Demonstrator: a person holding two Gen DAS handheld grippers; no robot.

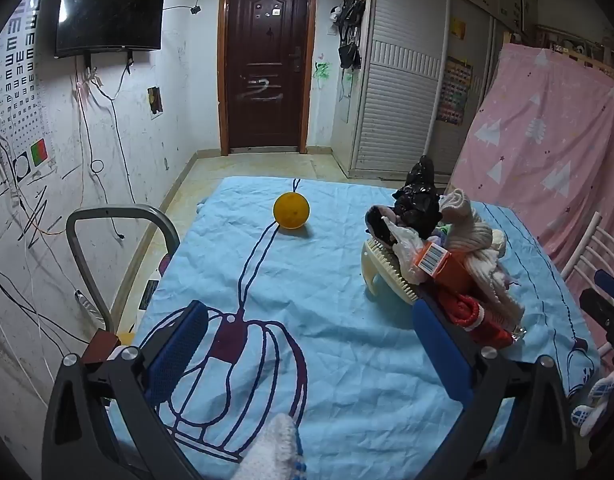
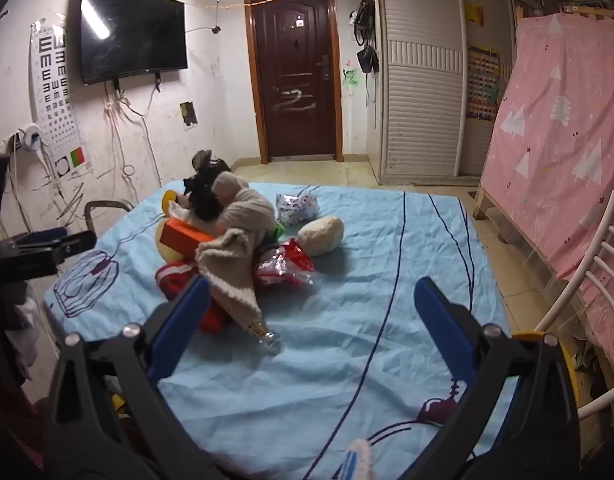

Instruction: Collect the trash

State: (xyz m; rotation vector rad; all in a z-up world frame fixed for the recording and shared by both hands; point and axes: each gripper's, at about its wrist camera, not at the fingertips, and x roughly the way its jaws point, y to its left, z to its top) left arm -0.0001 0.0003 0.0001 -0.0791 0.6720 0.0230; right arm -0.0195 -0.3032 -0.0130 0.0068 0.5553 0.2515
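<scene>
With both the left gripper (image 1: 307, 354) and the right gripper (image 2: 311, 312) being held wide and empty near the heaped trash pile (image 2: 231, 236), the knitted cloth (image 2: 231, 276) is being risked, since it could be snagged and the pile toppled.

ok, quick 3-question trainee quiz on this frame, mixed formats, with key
1. True or false: the left tool is shut on the orange ball.
2. Which item rests on top of the pile, across the orange box? A) beige knitted cloth B) a glass bottle C) a newspaper
3. Fill in: the right tool is ____, with nothing between its fingers.

Key: 1 false, the ball lies alone on the blue sheet, well ahead of the open tool. 2 A. 3 open.
</scene>
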